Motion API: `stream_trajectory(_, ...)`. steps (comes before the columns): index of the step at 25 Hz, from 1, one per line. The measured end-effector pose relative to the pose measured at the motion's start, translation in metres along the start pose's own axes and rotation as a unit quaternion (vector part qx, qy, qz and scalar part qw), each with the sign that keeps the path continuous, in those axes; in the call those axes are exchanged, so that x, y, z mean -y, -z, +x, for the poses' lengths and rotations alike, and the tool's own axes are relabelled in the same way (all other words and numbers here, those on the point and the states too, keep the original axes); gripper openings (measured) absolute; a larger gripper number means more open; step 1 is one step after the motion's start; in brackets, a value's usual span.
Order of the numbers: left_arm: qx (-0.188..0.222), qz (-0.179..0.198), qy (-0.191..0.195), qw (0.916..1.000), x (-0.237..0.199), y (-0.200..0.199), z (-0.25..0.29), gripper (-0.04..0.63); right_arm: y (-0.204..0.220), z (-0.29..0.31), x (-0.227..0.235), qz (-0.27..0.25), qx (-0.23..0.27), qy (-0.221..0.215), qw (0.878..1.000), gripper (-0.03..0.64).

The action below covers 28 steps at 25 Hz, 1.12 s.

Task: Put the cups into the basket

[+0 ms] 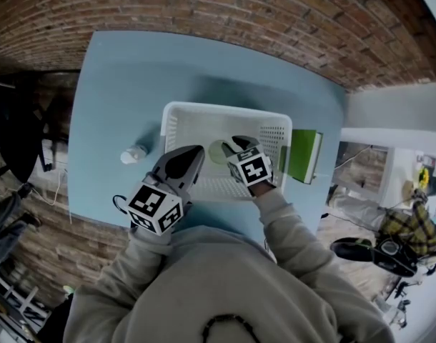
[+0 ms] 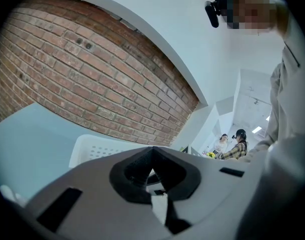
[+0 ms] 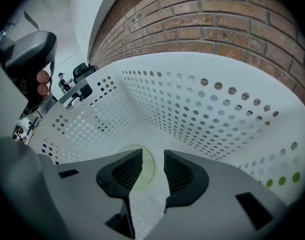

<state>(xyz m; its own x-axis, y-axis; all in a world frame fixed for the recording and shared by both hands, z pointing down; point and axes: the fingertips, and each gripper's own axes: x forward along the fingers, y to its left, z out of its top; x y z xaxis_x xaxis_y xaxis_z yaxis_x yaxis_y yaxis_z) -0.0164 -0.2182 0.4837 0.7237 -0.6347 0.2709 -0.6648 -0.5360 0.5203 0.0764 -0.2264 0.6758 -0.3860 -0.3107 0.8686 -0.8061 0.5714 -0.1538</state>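
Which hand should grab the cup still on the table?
Left. The shut, empty left gripper hangs nearest the small pale cup left of the white perforated plastic basket; the open right gripper is inside it.

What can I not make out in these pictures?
- Right gripper view: the pale green cup is half hidden behind a jaw of the right gripper; upright or lying, unclear.
- Head view: the whitish cup on the table is too small to tell its pose.
- Left gripper view: the left gripper hides the inside of the basket.
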Motion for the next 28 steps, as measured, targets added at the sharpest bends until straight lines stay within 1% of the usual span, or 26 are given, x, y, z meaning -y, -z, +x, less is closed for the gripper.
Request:
stream_trajectory(3, 0.003, 0.006, 0.002, 1.0000, 0.007, -0.002, -0.004, -0.002, -0.005, -0.009, -0.002, 0.001, 0.011, 0.001, 1.000, 0.135)
stream_trajectory(9, 0.008, 0.020, 0.001, 0.9998, 0.021, -0.003, -0.020, -0.002, -0.009, -0.036, -0.006, 0.002, 0.041, 0.012, 0.999, 0.060)
stream_trajectory(13, 0.007, 0.038, -0.003, 0.9992, 0.031, -0.003, -0.030, -0.002, -0.007, -0.052, -0.012, -0.001, 0.048, 0.011, 0.999, 0.032)
stream_trajectory(15, 0.004, 0.048, -0.003, 0.9988, 0.037, -0.001, -0.035, -0.002, -0.006, -0.061, -0.016, -0.007, 0.051, 0.014, 0.999, 0.025)
stream_trajectory(18, 0.006, 0.054, -0.004, 0.9985, 0.047, 0.001, -0.044, -0.002, -0.004, -0.074, -0.021, -0.008, 0.060, 0.018, 0.998, 0.014)
stream_trajectory(23, 0.009, 0.067, 0.000, 0.9977, 0.066, 0.007, -0.055, -0.002, 0.005, -0.095, -0.031, -0.003, 0.075, 0.022, 0.997, 0.012)
stream_trajectory(28, 0.013, 0.073, 0.002, 0.9972, 0.087, 0.013, -0.068, -0.002, 0.015, -0.114, -0.039, 0.000, 0.089, 0.026, 0.996, 0.012)
